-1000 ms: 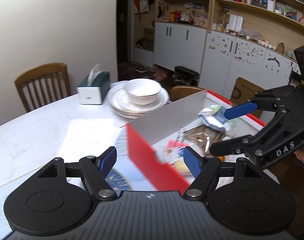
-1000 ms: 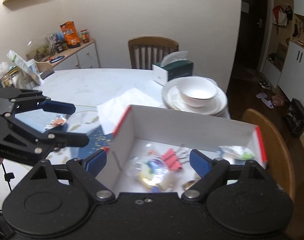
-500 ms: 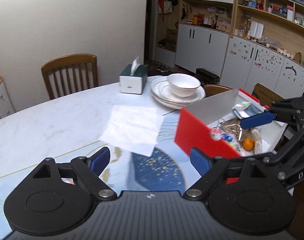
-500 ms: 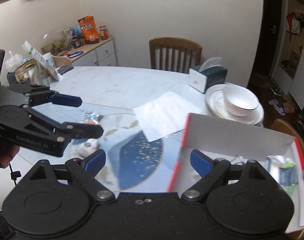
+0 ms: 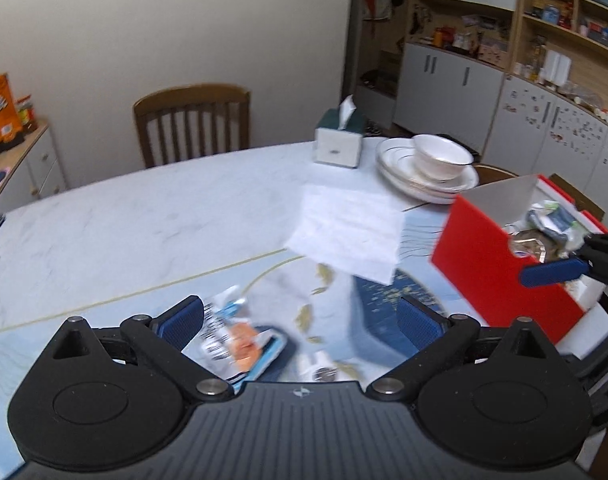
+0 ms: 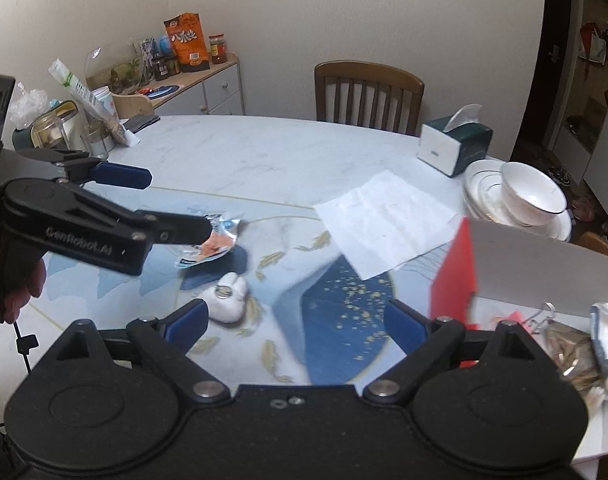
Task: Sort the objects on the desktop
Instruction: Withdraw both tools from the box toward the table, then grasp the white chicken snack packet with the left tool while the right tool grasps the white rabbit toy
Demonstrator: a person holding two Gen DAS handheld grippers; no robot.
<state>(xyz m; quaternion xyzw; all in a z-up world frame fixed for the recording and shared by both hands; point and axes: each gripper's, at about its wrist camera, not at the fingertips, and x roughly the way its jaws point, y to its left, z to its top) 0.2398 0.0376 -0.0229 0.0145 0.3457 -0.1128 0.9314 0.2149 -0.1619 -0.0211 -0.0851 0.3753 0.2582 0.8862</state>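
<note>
Your left tongs (image 5: 300,318) and right tongs (image 6: 294,322) are both opening with nothing between them, reaching for the crinkled orange-and-white snack packet (image 5: 240,336) and white soft plush toy (image 6: 230,298) on the desk (image 6: 264,152), next grasped and carried to the red-and-white cardboard box (image 5: 483,260).

"GenRobot.AI" on left gripper (image 6: 172,208) body

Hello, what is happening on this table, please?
A person is sorting small things into a red box that already holds some wrappers. Both tools are empty and their jaws are opening. The left tool points at a snack packet on the table; a small white item lies before the right tool.
</note>
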